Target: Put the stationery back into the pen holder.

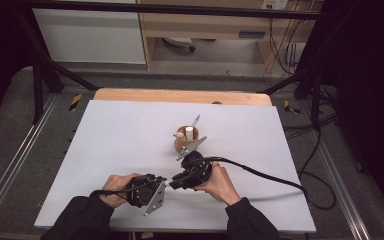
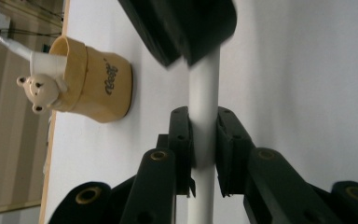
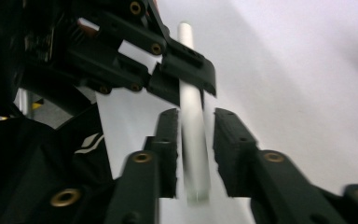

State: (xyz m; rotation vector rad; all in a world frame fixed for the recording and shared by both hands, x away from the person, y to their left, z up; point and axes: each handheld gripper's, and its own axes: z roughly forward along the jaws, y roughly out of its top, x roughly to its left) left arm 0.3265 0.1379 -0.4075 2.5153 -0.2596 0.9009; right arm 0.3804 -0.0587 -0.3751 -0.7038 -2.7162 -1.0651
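While the white tube [image 2: 204,88] is clamped by the left hand-held gripper [image 2: 204,140] at lower centre, the right hand-held gripper [image 3: 193,144] is loosened around it, pads just off. Looks like a mid-air handover; next, the tube probably gets carried to the bear cup [image 1: 186,140] on the desk [image 1: 105,150].

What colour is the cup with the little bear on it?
The cup is tan, and its bear is cream. It shows best in the left gripper view.
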